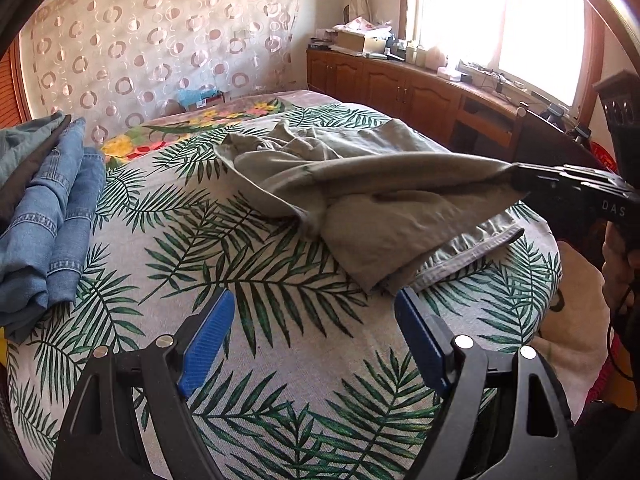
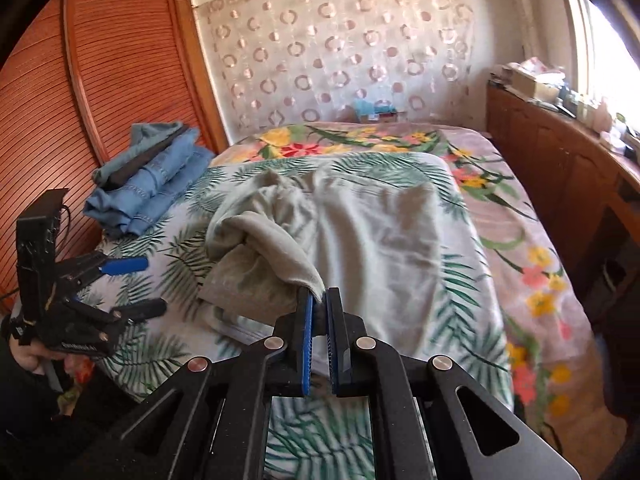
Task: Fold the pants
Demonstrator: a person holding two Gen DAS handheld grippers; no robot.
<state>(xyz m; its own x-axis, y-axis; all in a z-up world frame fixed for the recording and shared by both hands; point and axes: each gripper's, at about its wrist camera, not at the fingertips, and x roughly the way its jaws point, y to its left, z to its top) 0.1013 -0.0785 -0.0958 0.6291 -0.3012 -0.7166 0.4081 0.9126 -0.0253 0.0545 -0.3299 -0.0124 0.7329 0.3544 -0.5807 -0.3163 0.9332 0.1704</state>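
Pants: the grey-green pants (image 1: 360, 184) lay crumpled on the leaf-print cover (image 1: 224, 264) of the bed, one hemmed leg end reaching toward the near edge, another part lifted off the cover.
Right hand-held gripper (image 2: 319, 300): its blue pads were together, clamped on a lifted fold of the pants; cloth hung taut from the pinch back to the heap.
Left hand-held gripper (image 1: 314, 306): fingers stood wide apart, holding nothing, just short of the hemmed leg end.
Edges: folded blue jeans (image 1: 52, 216) were stacked at the left edge of the cover, well apart from the pants.
Open room: bare leaf-print cover lay between the jeans and the pants, and beneath the left gripper.
Surroundings: a wooden cabinet (image 1: 400, 84) ran along the window side.
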